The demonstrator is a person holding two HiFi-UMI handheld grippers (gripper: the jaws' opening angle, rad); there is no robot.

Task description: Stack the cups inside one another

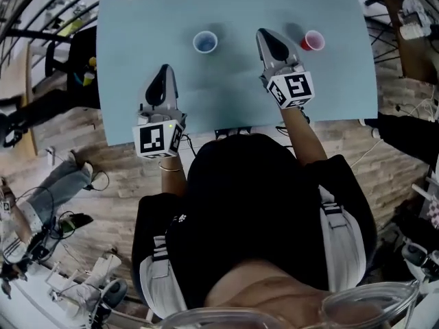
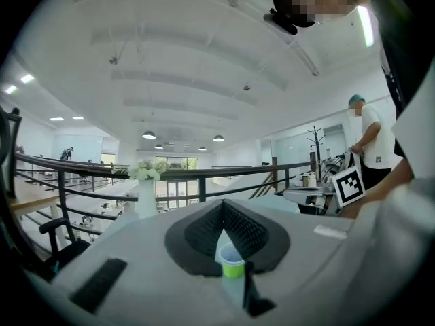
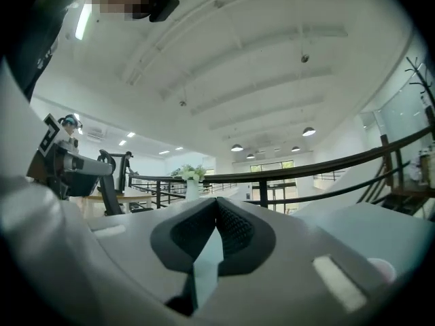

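Blue plastic cup [image 1: 205, 42] and red plastic cup [image 1: 312, 40] stand unstacked; left tongs [image 1: 164, 68] and right tongs [image 1: 265, 34] closed, empty; I'd open right, grasp red.

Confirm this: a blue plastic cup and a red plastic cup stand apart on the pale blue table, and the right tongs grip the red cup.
Wrong on the grip. The right gripper view shows the right tongs shut on nothing. The red plastic cup stands free beside them, apart from the blue plastic cup on the pale blue table.
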